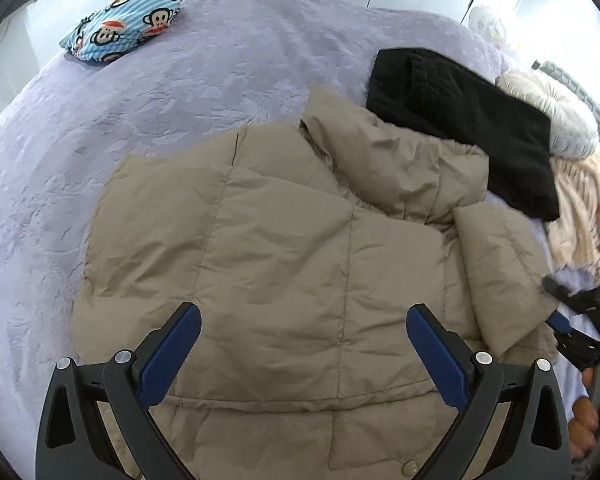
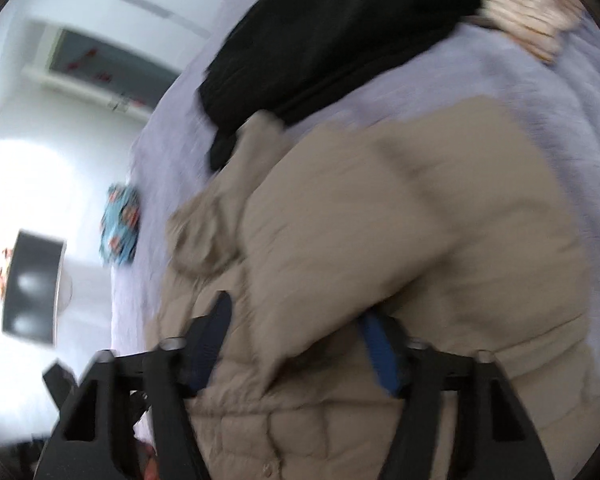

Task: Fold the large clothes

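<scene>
A beige puffer jacket [image 1: 280, 240] lies spread on the lilac bed cover [image 1: 180, 80], its collar bunched toward the far right. My left gripper [image 1: 304, 316] hovers open over the jacket's lower body with nothing between its fingers. The right sleeve [image 1: 496, 264] lies folded along the jacket's right side. At the sleeve's end is my right gripper [image 1: 554, 304]. In the blurred right wrist view the right gripper [image 2: 296, 312] has puffy jacket [image 2: 380, 220] fabric filling the gap between its fingers, touching both.
A black garment [image 1: 460, 120] lies just beyond the collar, with a cream fluffy item [image 1: 552, 112] and a striped beige blanket [image 1: 584, 216] at the right. A blue monkey-print cloth [image 1: 120, 28] sits at the far left corner. A person's hand [image 1: 592, 412] holds the right gripper.
</scene>
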### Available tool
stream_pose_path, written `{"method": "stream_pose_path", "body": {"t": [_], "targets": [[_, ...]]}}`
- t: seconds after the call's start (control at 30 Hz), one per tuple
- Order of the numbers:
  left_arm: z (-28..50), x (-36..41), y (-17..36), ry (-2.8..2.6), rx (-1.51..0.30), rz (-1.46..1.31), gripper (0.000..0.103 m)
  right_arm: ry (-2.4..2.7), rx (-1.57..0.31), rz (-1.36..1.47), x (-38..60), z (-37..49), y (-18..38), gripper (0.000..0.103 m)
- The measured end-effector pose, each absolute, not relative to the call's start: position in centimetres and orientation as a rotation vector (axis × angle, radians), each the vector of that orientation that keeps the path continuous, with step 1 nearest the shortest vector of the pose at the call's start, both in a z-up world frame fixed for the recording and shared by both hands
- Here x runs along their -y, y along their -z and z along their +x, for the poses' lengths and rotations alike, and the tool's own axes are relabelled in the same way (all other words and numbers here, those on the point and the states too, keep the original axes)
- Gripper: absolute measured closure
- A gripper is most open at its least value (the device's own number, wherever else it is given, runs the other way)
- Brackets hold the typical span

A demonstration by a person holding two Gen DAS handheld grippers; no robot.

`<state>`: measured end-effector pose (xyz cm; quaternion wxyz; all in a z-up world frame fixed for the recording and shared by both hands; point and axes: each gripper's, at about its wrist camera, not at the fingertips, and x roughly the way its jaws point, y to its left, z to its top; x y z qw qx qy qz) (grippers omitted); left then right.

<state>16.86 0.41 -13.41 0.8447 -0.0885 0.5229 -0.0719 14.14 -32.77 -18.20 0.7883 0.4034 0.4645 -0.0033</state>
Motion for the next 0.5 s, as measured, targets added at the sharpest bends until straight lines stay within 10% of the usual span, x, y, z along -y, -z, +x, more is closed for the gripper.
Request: {"method": "stream_pose_path", "body": {"t": [0.43,0.5], "targets": [[15.6,-7.0,12.1,0.293,-1.033,-0.532,0.000,-0.331,-1.105,0.426,17.7,18.1,16.2,0.091],[15.7,-6.9,12.1,0.317,-1.036,-0.545,0.000,-0.371,-1.200,0.376,15.4,17.8,18.0,0.049]]}}
